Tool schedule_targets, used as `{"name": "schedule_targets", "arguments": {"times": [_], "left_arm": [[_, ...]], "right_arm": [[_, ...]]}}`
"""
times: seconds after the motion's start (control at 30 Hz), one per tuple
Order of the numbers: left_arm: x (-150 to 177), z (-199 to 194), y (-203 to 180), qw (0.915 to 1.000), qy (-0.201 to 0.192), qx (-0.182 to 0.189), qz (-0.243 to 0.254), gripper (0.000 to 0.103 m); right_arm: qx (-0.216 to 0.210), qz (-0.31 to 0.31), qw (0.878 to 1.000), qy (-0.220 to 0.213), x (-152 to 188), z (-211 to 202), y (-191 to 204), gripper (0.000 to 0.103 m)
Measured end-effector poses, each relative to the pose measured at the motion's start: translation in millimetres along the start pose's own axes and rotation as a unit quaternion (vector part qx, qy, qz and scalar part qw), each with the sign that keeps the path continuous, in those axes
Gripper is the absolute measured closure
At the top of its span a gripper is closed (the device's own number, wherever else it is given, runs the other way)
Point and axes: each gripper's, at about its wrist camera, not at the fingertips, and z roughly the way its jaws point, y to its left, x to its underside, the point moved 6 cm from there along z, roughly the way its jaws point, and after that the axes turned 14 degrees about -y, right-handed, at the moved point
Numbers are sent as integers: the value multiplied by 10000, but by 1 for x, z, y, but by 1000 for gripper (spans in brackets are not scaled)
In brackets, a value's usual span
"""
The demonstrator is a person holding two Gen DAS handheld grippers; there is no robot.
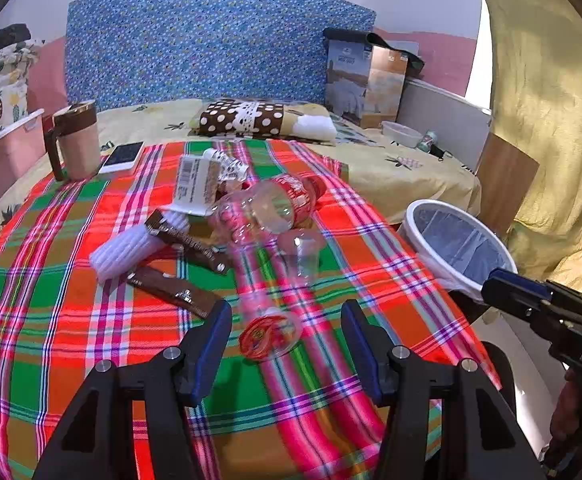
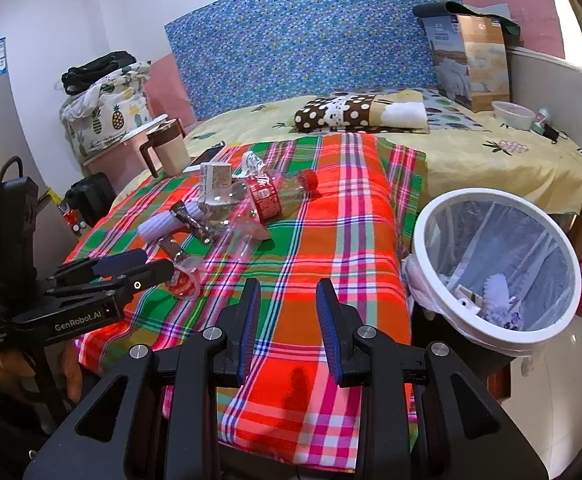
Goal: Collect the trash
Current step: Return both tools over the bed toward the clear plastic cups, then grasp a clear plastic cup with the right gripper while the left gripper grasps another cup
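Observation:
Trash lies on a plaid cloth [image 1: 51, 320]: a clear plastic cup with an orange-red lid [image 1: 269, 330] on its side, a second clear cup [image 1: 301, 254], a clear bottle with a red label [image 1: 275, 202], brown wrappers [image 1: 179, 290] and white ribbed packaging [image 1: 125, 250]. My left gripper [image 1: 285, 334] is open, its fingers on either side of the lidded cup. It also shows in the right wrist view [image 2: 147, 266]. My right gripper [image 2: 289, 316] is open and empty above the cloth's near edge, left of the white bin [image 2: 495, 264].
The lined bin [image 1: 461, 242] stands off the table's right side and holds some trash. A pink mug [image 1: 75, 140] and a phone [image 1: 123, 157] sit at the cloth's far left. Behind is a bed with a pillow [image 1: 251, 118], a box [image 1: 365, 82] and a bowl [image 1: 401, 133].

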Motion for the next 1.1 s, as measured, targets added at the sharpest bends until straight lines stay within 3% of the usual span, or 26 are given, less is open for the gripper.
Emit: {"name": "schedule_targets", "arguments": {"times": [0.57,0.63,0.67,1.1], "left_arm": [[21,41,11,9978,491,-167,-422,47],[23,43,17,9972,529,-247,-470,60],[23,44,19,9970,551,-251,-480,60],[1,20,38,9984,154,-172,-508,61]], "right_arm": [[-20,-10,9999,168,0,14,1,72],[-42,-17,9998,189,-1,17,2,72],[-54,-17,9998,200,-1,18,2,72],[-334,10,9975,621,0,60,24,72]]}}
